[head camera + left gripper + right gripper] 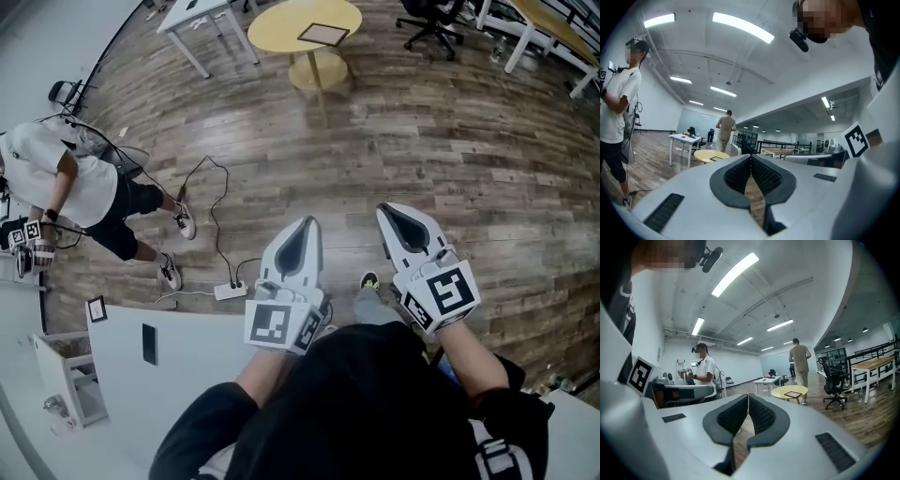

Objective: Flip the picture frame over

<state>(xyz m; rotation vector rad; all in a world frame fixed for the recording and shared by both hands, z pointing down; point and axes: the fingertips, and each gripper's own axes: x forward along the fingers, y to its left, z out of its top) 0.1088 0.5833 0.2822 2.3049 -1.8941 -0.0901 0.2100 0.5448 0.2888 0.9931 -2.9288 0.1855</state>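
Observation:
The picture frame [323, 35] lies flat on a round yellow table [281, 28] far ahead across the wooden floor. Both grippers are held level in front of the wearer's body, far short of that table. My left gripper [305, 225] is shut with nothing between its pads. My right gripper [394, 214] is also shut and empty. In the left gripper view the frame [716, 158] shows small on the table [705, 154], left of the closed tips [751, 157]. In the right gripper view the frame [793, 394] sits on the table [780, 392], right of the closed tips [748, 397].
A person in a white shirt [66, 183] stands at the left holding grippers. A power strip with cable [230, 291] lies on the floor. A white table [202, 19] and an office chair [431, 23] flank the yellow table. Another person [800, 359] walks beyond it.

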